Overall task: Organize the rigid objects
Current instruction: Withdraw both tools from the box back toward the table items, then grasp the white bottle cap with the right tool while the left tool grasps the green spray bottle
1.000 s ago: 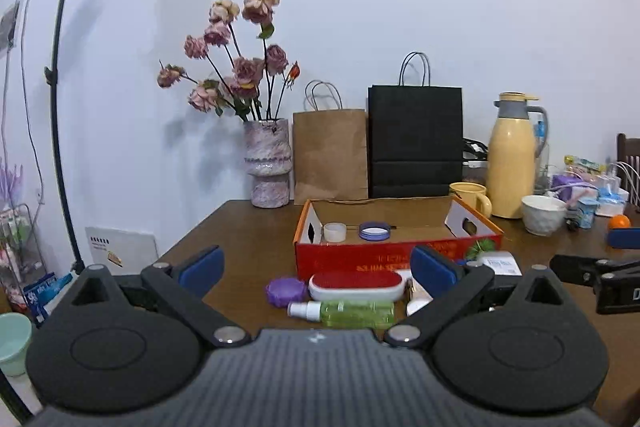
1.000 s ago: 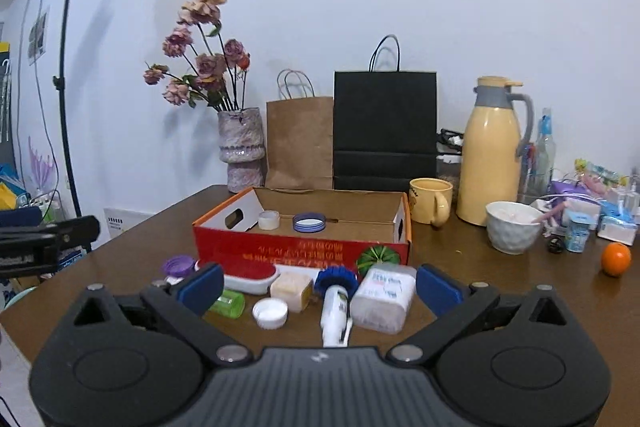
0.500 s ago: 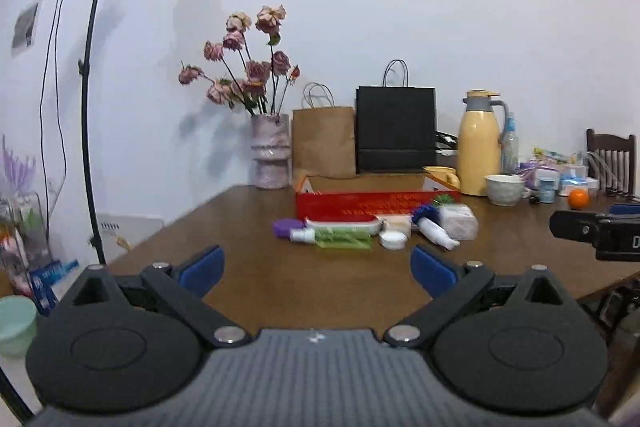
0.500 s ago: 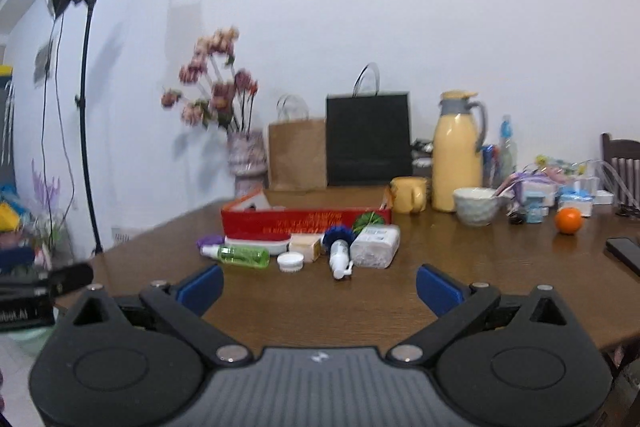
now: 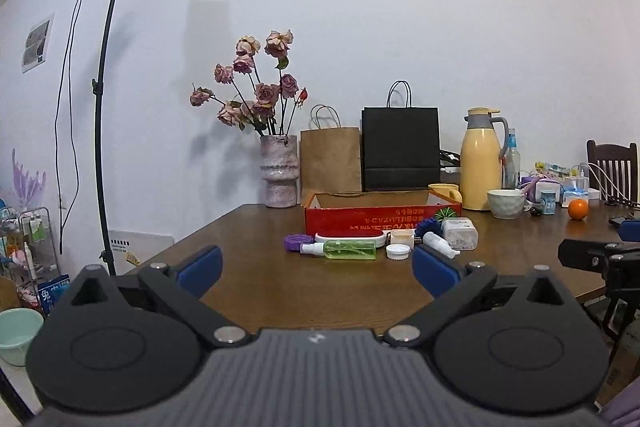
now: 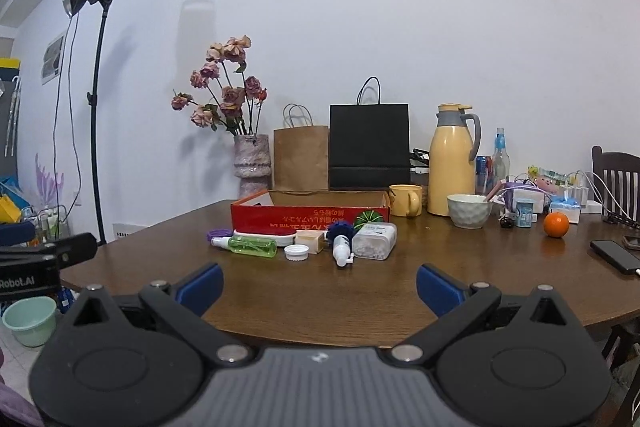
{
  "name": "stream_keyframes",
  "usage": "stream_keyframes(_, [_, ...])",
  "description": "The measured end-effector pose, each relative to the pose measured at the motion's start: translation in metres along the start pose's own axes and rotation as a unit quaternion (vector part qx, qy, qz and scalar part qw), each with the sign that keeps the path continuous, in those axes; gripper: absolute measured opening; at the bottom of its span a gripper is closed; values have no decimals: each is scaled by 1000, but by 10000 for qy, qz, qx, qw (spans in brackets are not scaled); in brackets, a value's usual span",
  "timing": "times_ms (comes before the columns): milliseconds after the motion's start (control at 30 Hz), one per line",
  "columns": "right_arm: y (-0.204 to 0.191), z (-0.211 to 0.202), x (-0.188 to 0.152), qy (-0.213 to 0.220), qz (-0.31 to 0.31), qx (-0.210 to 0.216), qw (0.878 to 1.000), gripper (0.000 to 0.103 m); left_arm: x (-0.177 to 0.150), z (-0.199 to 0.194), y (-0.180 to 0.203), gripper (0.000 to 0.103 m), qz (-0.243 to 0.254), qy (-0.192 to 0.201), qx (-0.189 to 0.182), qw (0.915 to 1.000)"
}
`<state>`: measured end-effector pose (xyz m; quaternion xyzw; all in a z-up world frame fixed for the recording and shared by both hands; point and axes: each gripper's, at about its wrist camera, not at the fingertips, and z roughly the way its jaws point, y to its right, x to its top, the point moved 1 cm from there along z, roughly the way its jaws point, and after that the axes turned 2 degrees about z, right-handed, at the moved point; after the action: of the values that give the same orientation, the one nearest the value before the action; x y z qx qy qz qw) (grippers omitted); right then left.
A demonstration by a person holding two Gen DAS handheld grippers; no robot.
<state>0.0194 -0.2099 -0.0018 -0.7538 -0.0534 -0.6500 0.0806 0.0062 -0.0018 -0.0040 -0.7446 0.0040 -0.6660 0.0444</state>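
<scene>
You have drawn both hand-held grippers, left (image 5: 314, 269) and right (image 6: 319, 281), back wide and empty; the loose green plastic spray bottle (image 6: 251, 247) lies at 12 o'clock, outside the red cardboard box (image 6: 310, 215) on the brown wooden bench (image 6: 460, 267), unsorted.

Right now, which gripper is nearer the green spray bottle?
Left, slightly. The green spray bottle lies ahead of the left gripper, between its open jaws' line. For the right gripper it sits ahead and off to the left.
</scene>
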Motion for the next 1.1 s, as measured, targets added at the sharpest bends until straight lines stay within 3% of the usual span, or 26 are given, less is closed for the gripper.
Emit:
stream_keyframes(500, [2, 3, -1, -25, 24, 6, 10000, 103, -3, 14, -3, 103, -80, -143, -62, 9998])
stream_keyframes(667, [2, 11, -3, 39, -17, -84, 10000, 103, -8, 30, -3, 103, -92, -360, -60, 9993])
stream_keyframes(1100, [17, 51, -1, -9, 28, -309, 9995, 103, -7, 65, 7, 103, 214, -319, -130, 9992])
